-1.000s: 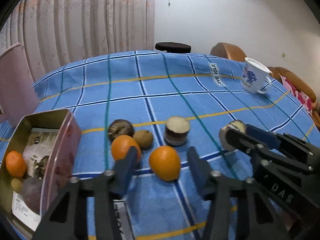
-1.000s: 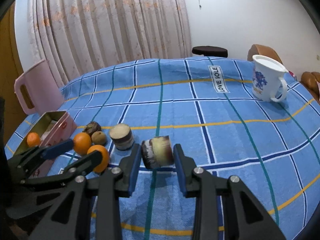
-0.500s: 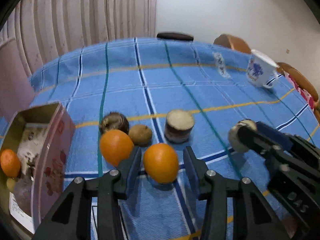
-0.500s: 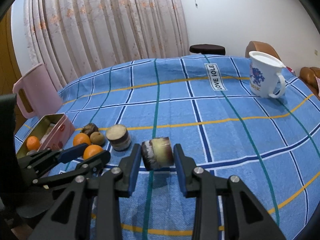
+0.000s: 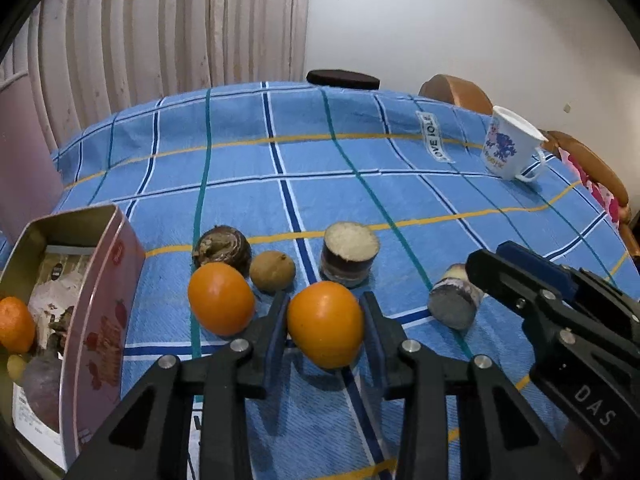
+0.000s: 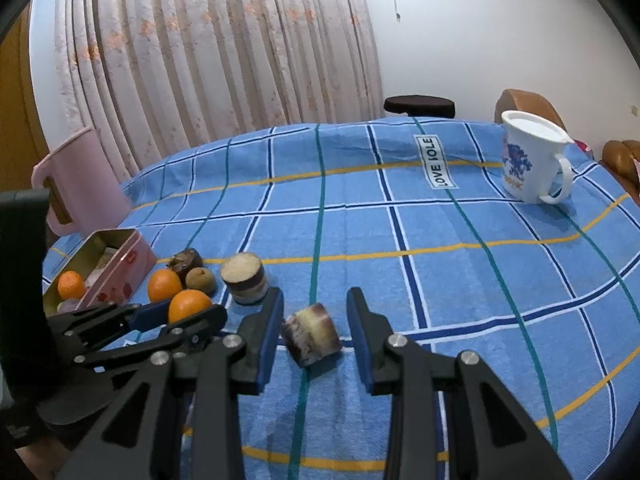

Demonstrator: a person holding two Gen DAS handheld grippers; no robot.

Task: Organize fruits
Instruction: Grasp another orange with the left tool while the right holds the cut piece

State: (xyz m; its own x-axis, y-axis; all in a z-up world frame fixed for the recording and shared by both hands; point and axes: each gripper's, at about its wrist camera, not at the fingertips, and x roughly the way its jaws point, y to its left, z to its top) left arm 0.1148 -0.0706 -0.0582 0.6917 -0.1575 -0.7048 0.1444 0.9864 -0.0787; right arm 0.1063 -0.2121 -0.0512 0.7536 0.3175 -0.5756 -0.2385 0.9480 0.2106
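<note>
My left gripper [image 5: 324,320] is shut on an orange [image 5: 325,329] just above the blue checked cloth. A second orange [image 5: 221,298], a brown round fruit [image 5: 272,271], a dark fruit [image 5: 221,245] and an upright cut cane piece [image 5: 349,252] lie close behind it. My right gripper [image 6: 314,326] is open, its jaws standing either side of a purple cut cane piece [image 6: 311,339] lying on its side on the cloth, apart from both pads. The pink tin [image 5: 102,300] at the left holds a small orange [image 5: 14,324] and other items.
A white mug [image 6: 528,160] stands at the far right of the table. A pink jug [image 6: 76,184] stands at the left behind the tin. Chairs and a dark stool [image 6: 418,105] are beyond the far edge. A curtain hangs behind.
My left gripper has closed on the orange. My right gripper has opened and let go of the purple cane piece, which now lies tilted on the cloth.
</note>
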